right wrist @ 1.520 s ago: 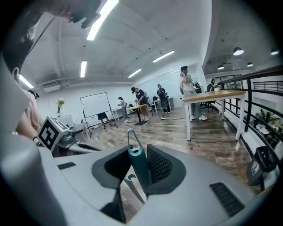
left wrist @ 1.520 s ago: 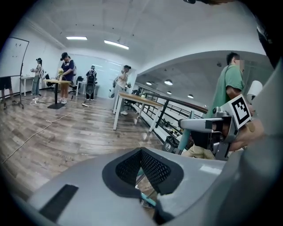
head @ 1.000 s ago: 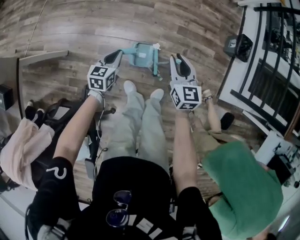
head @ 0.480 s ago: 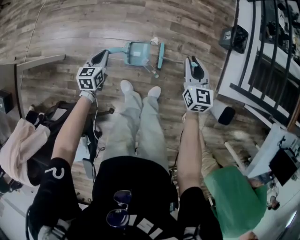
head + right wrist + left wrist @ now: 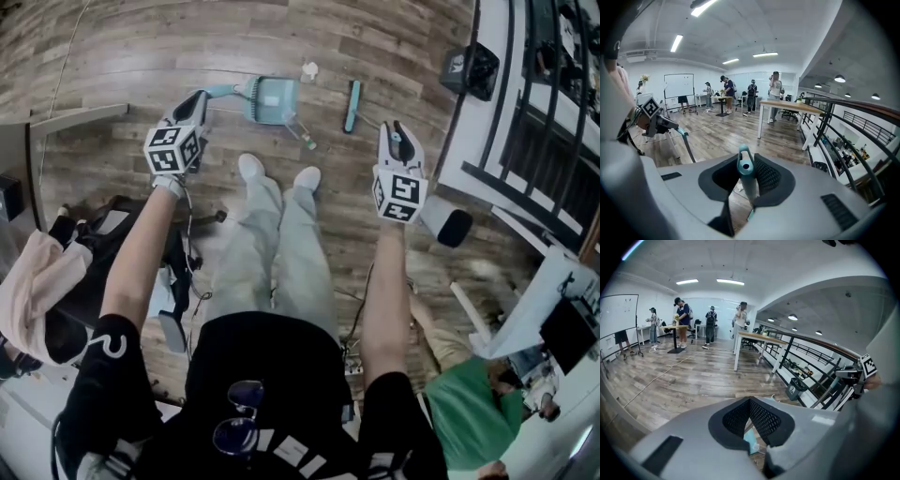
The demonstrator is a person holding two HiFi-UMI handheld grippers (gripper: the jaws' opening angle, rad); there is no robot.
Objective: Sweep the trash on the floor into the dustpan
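While the wood-plank floor [image 5: 122,56] spreads ahead, the left gripper [image 5: 196,99] is clamped on the handle of a teal plastic dustpan [image 5: 274,100] resting there; the right gripper [image 5: 397,130] — jaws closed — pinches a teal long-handled brush [image 5: 352,97]; crumpled white trash [image 5: 309,70] lies near the pan, outside it.

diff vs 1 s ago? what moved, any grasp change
The right gripper swung the long-handled teal brush out to the right, away from the teal dustpan; a second ago they sat together. The left gripper drew slightly left with the dustpan's handle. Unchanged: both grippers stay shut on their handles, and the white crumpled scrap still lies on the floor outside the dustpan.
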